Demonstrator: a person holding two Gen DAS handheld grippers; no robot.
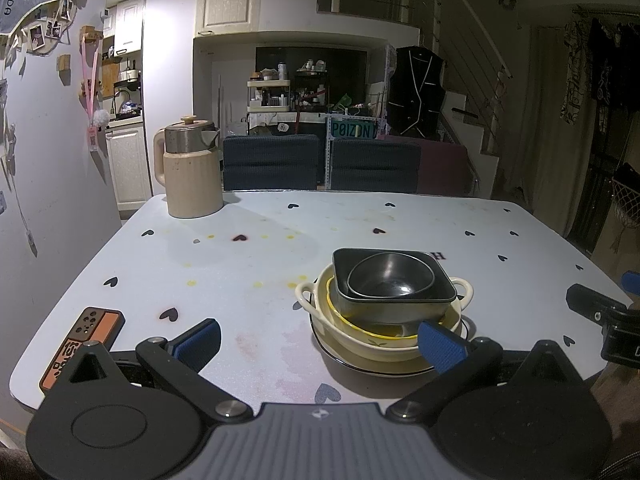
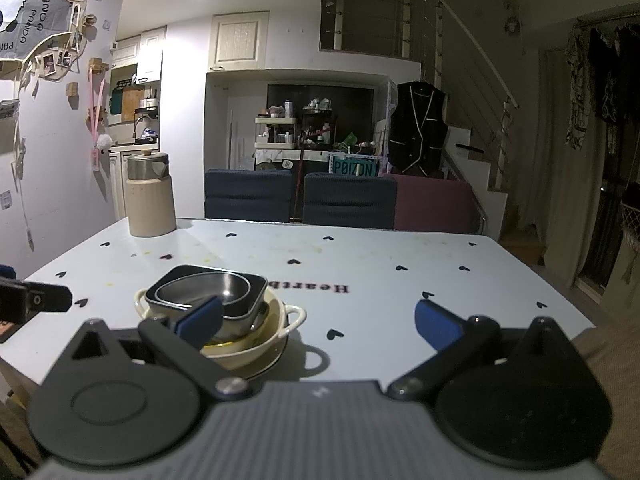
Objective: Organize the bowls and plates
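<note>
A stack of dishes stands on the table near its front edge. A white plate (image 1: 360,364) lies at the bottom. On it sits a cream two-handled bowl (image 1: 320,312), with a yellow-rimmed bowl (image 1: 340,320) inside, then a black square bowl (image 1: 440,296), then a dark round bowl (image 1: 390,278) on top. The stack also shows in the right wrist view (image 2: 240,300). My left gripper (image 1: 320,344) is open and empty, its right fingertip in front of the stack. My right gripper (image 2: 320,322) is open and empty, to the right of the stack.
A beige kettle (image 1: 192,168) stands at the table's far left corner. An orange and black flat device (image 1: 84,340) lies at the front left edge. Two dark chairs (image 1: 320,162) stand behind the table. The right gripper shows at the right edge of the left wrist view (image 1: 600,316).
</note>
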